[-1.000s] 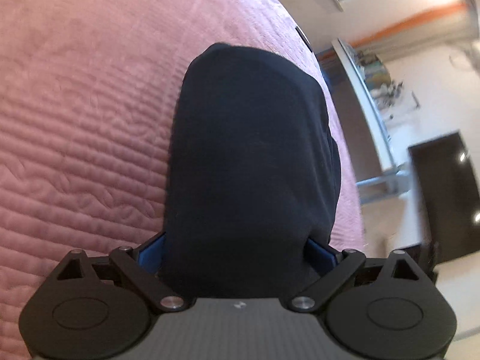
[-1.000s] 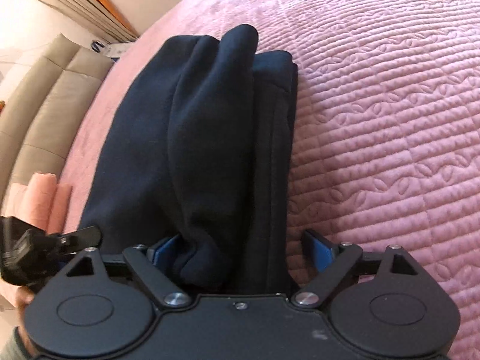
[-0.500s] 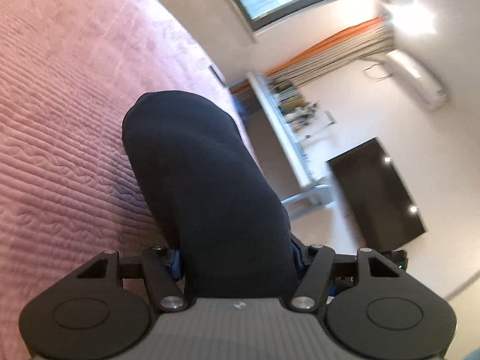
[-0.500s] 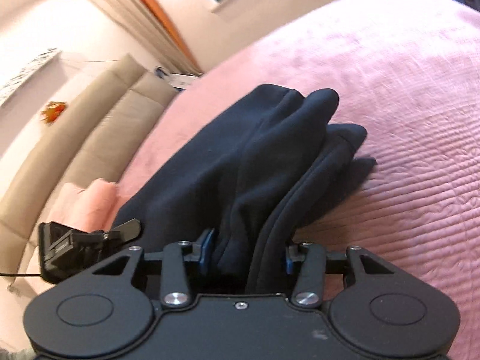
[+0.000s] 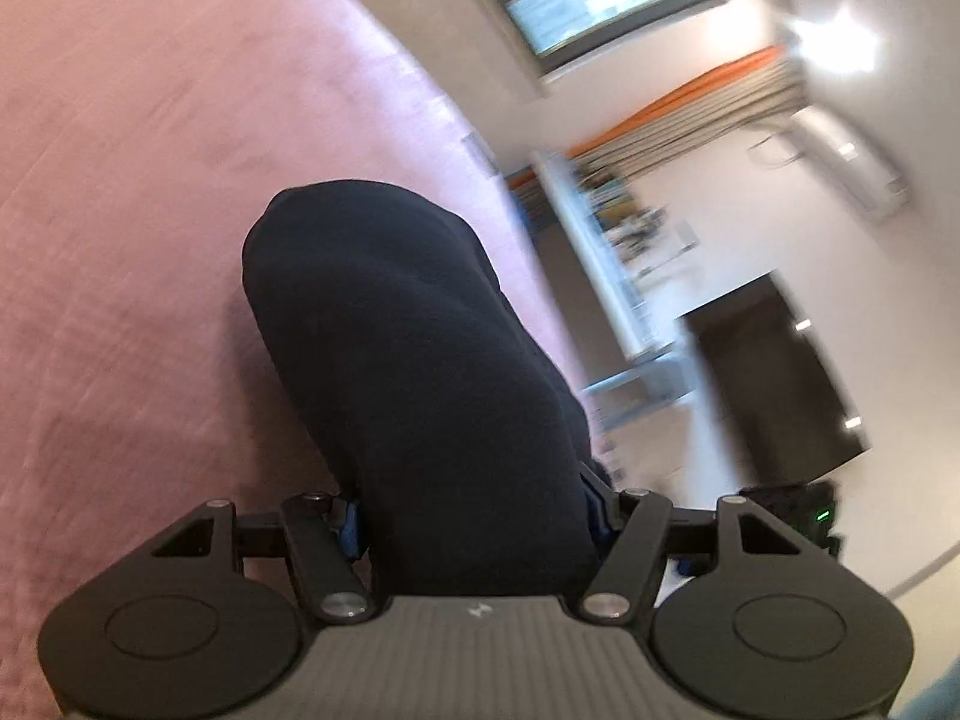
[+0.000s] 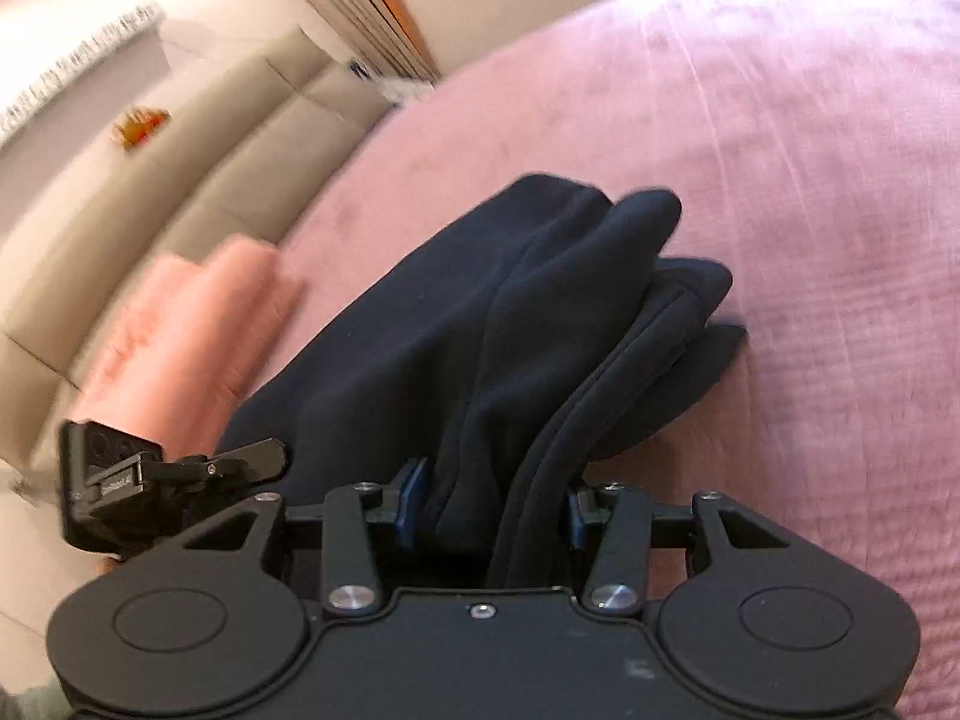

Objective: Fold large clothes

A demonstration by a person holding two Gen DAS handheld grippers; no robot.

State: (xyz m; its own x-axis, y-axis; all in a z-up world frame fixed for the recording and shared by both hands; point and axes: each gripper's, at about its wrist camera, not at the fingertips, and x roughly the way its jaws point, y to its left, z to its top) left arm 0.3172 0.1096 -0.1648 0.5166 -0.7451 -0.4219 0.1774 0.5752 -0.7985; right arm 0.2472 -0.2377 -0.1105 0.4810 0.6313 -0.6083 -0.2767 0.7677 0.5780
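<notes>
Now both tools have closed in: a second ago their blue-padded jaws stood wide around the cloth, and here each pair is clamped on it. The left gripper pinches a thick roll of the dark navy fleece garment, and the right gripper squeezes a bunch of its layered folds and hems. Both cameras have also tipped upward since then, so more of the room shows behind the quilted pink bedspread.

From the left tool the garment runs straight ahead out of the jaws as one rounded hump, its far end lying on the bedspread towards the bed's right edge. From the right tool it fans forward and leftward, several flaps ending in blunt tips on the bedspread, with a broad sheet of it stretching to the left, where the other black gripper body pokes in.

Beyond the bed's left edge lie a rolled peach-pink blanket and a beige padded headboard or sofa back; I cannot tell which. Everything is smeared by motion. The cloth covers the pads almost wholly, and how the garment joins between the two grips is out of sight. A dark flat screen stands past the bed's right edge.
</notes>
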